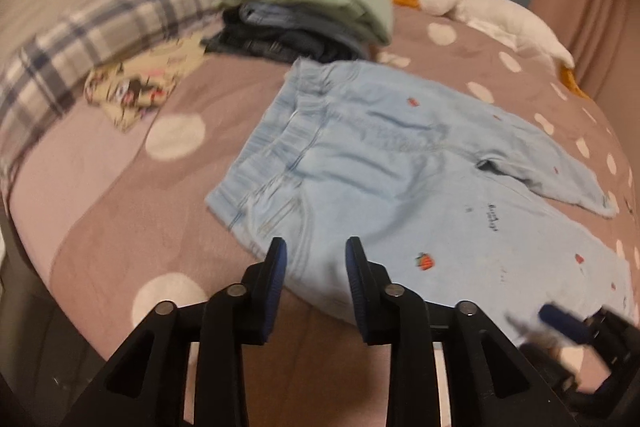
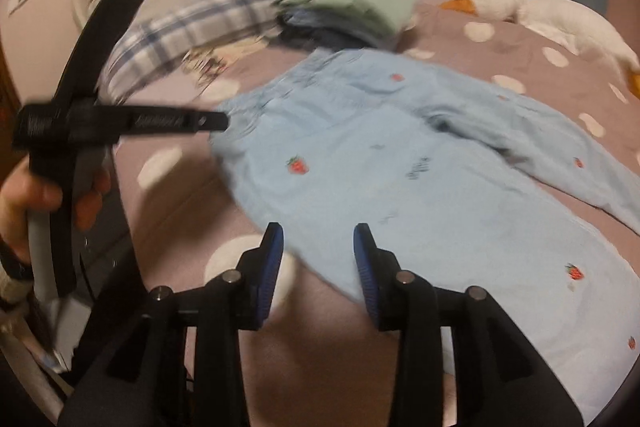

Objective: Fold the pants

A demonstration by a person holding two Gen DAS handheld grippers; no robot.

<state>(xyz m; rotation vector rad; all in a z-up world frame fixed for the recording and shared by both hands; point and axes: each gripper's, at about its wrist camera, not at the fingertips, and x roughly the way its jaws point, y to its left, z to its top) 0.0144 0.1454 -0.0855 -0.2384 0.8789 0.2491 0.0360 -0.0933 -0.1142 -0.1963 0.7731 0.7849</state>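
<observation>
While pants [image 1: 384,163] lie flat, clothes stack [image 1: 308,15] behind.

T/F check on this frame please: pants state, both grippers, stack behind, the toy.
1. The light blue pants lie spread on the bed, legs not yet stacked. True.
2. The left gripper clamps the waistband. False: it is open, nothing between its fingers.
3. The right gripper is open. True.
4. The folded clothes stack has a red garment on top. False: green.
5. A white plush toy lies beyond the pants. True.
</observation>
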